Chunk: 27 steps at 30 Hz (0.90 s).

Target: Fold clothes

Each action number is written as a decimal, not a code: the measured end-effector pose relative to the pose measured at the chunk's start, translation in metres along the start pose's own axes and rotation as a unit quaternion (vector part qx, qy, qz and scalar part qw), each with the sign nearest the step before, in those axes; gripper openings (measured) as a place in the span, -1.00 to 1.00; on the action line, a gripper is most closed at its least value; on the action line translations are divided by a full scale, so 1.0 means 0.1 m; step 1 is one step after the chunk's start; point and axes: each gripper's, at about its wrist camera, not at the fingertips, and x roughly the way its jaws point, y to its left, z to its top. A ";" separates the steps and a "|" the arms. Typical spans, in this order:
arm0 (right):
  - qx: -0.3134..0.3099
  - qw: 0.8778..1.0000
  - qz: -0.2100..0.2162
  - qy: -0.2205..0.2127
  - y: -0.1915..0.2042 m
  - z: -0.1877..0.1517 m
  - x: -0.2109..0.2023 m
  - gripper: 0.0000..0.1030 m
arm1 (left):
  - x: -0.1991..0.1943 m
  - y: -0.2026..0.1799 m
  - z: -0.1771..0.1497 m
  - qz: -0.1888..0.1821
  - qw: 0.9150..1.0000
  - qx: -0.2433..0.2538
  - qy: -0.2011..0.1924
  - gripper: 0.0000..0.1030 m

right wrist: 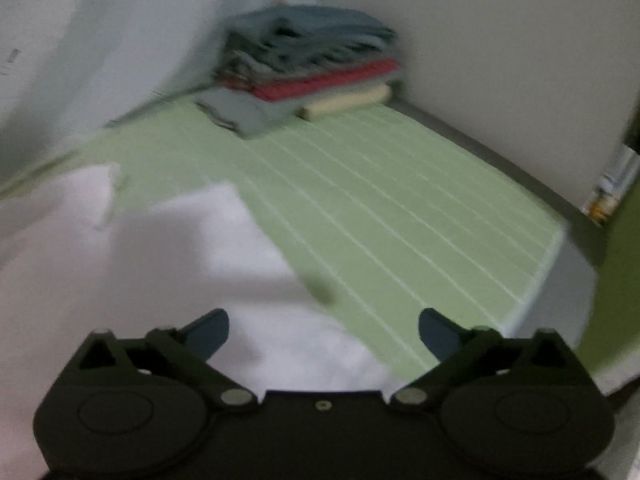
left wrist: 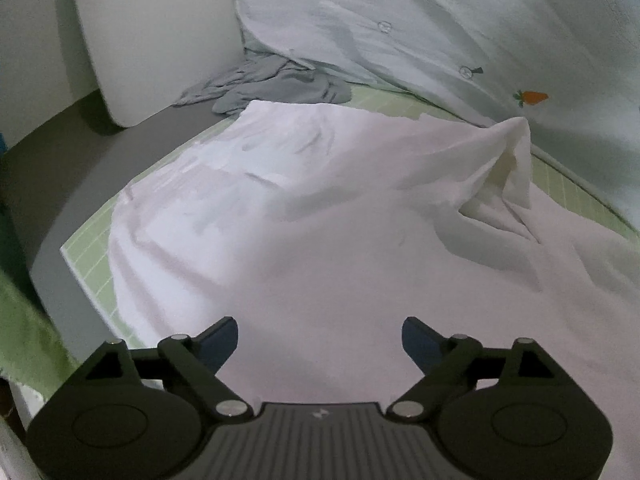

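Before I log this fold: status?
Both tongs, left and right, open, empty. White garment spread on green mat, rumpled. Grey cloth beyond.

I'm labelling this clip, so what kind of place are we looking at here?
Probably a home laundry-folding spot: a white garment spread over a green gridded mat, a stack of folded clothes in the corner, and both grippers open above it.

Right of the rumpled white cloth garment [right wrist: 120, 264], the pale green gridded mat [right wrist: 400, 208] lies bare up to a stack of folded grey, red and cream clothes [right wrist: 312, 72] in the far corner. A crumpled grey garment [left wrist: 272, 84] and a hanging carrot-print buttoned fabric [left wrist: 440, 20] block the left view's far side.
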 end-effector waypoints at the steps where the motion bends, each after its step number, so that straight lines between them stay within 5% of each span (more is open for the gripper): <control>1: -0.003 1.000 0.013 -0.004 0.08 0.03 0.02 1.00 | 0.03 -0.03 0.03 -0.001 1.000 0.003 0.001 0.77; 13: -0.007 0.986 0.164 0.012 1.18 0.58 0.70 1.00 | 0.73 -0.43 0.66 -0.014 0.999 0.027 0.014 0.79; 22: -0.007 0.986 0.155 0.058 1.72 1.19 1.70 0.99 | 1.50 -0.70 1.02 0.000 0.996 0.014 0.084 0.79; 26: -0.024 0.985 0.157 0.068 1.83 1.36 1.92 0.61 | 1.65 -0.73 1.05 0.014 0.995 0.011 0.095 0.79; 27: -0.038 0.982 0.169 0.073 1.85 1.39 1.92 0.26 | 1.68 -0.72 1.05 0.015 0.995 0.008 0.098 0.79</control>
